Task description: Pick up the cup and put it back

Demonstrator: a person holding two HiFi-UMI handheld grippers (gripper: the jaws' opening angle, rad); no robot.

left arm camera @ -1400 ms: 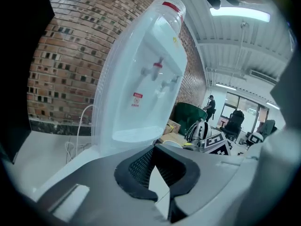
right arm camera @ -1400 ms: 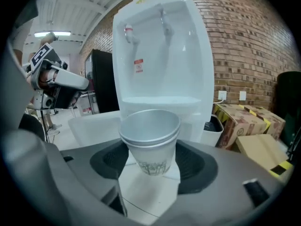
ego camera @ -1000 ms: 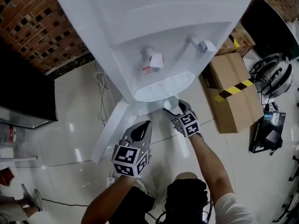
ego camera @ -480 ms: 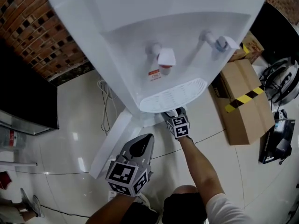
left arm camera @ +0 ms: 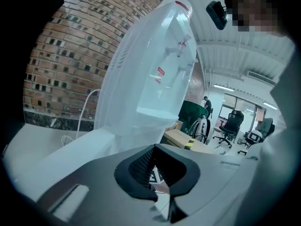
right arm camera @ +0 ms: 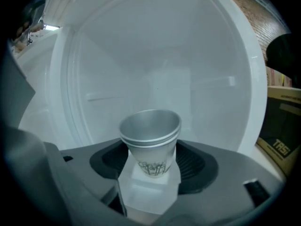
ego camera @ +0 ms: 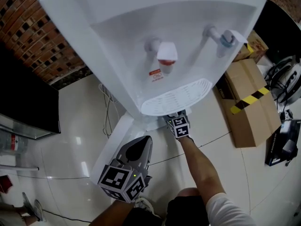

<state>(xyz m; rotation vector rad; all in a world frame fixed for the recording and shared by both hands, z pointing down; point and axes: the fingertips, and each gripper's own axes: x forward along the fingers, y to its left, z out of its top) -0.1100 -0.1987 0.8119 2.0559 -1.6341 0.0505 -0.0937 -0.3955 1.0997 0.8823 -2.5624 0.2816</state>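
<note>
Right gripper [ego camera: 178, 122]: clamped on cup [right arm camera: 150, 142], deeper under tray [ego camera: 175, 97] than a second ago.
Left gripper [ego camera: 141, 143]: jaws together, empty, hardly moved.

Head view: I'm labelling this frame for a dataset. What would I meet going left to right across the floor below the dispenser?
black panel → left gripper → right gripper → cardboard box → black box

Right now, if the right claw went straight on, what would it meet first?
Probably the back wall inside the white dispenser: the right claw, shut on the cup, points into it and nothing else shows ahead. Depth is unclear.
</note>
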